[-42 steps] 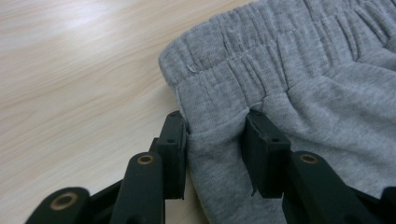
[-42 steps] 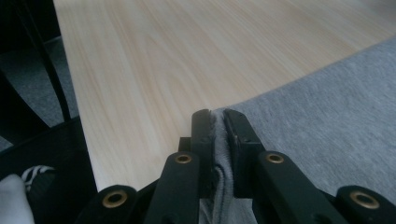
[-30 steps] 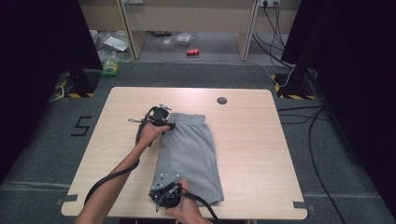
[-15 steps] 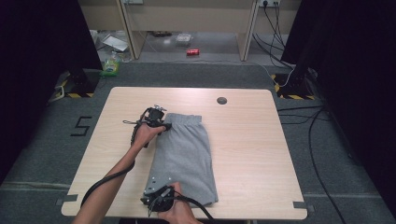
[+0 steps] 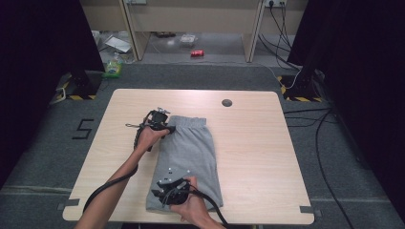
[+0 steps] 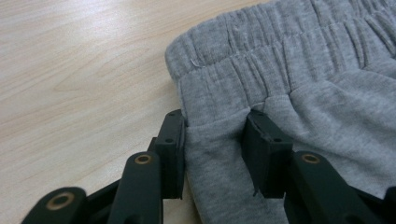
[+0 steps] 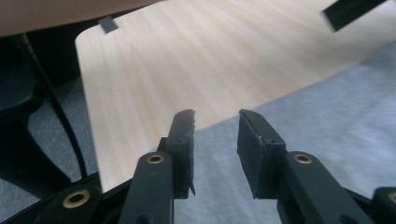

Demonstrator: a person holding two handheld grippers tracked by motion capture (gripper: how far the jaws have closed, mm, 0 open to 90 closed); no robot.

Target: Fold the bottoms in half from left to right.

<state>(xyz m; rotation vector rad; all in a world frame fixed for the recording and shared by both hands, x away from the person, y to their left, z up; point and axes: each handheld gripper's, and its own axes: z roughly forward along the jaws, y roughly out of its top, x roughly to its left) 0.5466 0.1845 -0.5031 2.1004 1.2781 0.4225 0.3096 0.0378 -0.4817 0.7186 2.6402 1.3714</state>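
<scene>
Grey shorts (image 5: 188,157), folded lengthwise, flat on the bench (image 5: 267,152), left of centre in the high view. Waistband (image 6: 261,60) toward the top of the frame, hems toward the bottom edge.

Soft, light jersey: limp, no stiffness of its own, likely to sag and slide open if lifted by one layer alone. Not slippery on the wood, not fragile. Best taken at the gathered elastic or at a corner, through all the layers at once. The thick waistband gives the surest bite; the thin hem end needs a deeper reach.

Left tool (image 5: 169,130) at the upper left corner of the cloth, pinching a ridge of fabric just below the waistband, pads pressed against both sides of it.

Right tool (image 7: 215,135) low in the high view, over the lower left corner of the shorts, jaws spread and just now opening. Nothing between them; seemingly clear of the cloth, though blur there makes it hard to be sure.

No box, bin or tray on the bench.
</scene>
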